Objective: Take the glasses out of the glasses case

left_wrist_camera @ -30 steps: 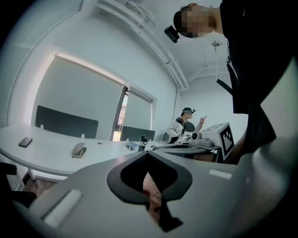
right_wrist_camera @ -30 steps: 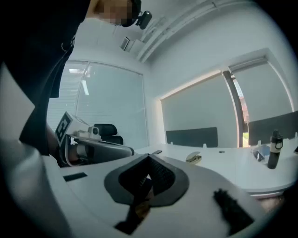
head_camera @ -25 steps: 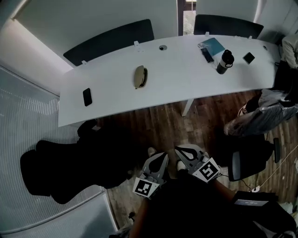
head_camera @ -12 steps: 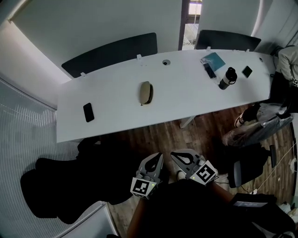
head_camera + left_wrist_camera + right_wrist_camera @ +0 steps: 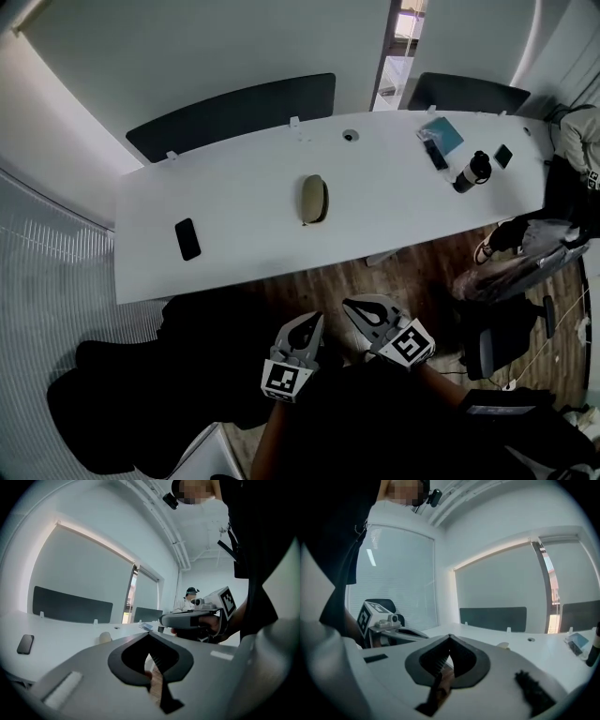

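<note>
Head view: left gripper [image 5: 312, 322] and right gripper [image 5: 352, 307], all jaws together, empty, well apart from 1 case [image 5: 313, 199] on the table [image 5: 234, 192].

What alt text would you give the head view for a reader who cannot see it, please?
Seen from above, a tan glasses case lies mid-way along a long white table, a black phone to its left and a dark bottle far right. Below, over wood floor, the person's left tool and right tool are shut, empty and short of the table.
</note>
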{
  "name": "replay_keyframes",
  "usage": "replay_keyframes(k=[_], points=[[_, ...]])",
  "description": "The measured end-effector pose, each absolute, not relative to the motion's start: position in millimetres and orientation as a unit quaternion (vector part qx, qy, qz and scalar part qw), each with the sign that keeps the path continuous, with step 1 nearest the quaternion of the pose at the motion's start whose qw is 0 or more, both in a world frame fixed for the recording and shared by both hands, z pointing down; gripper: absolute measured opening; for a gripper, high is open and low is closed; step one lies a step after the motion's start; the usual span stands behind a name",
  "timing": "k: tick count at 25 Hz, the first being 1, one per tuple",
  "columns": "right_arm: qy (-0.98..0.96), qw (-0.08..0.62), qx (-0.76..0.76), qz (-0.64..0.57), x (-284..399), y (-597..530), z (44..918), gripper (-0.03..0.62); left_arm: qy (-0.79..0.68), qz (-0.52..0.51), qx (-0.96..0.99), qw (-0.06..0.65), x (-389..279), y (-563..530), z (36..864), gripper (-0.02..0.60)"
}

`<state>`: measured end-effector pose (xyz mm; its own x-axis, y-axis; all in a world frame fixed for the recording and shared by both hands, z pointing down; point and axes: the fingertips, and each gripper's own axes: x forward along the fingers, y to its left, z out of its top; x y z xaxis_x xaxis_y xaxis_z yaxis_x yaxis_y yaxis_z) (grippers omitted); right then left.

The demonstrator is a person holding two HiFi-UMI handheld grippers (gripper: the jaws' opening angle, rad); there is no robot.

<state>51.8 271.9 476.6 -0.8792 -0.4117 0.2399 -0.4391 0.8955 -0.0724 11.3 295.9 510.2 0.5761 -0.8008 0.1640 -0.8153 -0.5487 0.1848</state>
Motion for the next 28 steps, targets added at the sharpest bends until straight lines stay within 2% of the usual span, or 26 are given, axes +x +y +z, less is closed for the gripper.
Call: replay_keyframes(k=[9, 13, 16, 28], points=[[-0.963, 0.118, 0.235, 0.060, 13, 238, 492, 0.008, -0.467, 0.055, 0.872, 0.134, -53, 276, 520, 0.006], [-0.963, 0.110, 0.237, 0.073, 7, 204, 497, 0.008, -0.482, 0.056, 0.867, 0.114, -67, 260, 524, 0.006], [-0.963, 0.096, 0.237, 0.087, 7, 176, 495, 0.008, -0.496, 0.057, 0.855, 0.141, -62, 239, 519, 0.006], [-0.963, 0.085, 0.239, 0.086, 48, 82, 492, 0.008, -0.475, 0.090, 0.867, 0.117, -7, 144, 530, 0.006]])
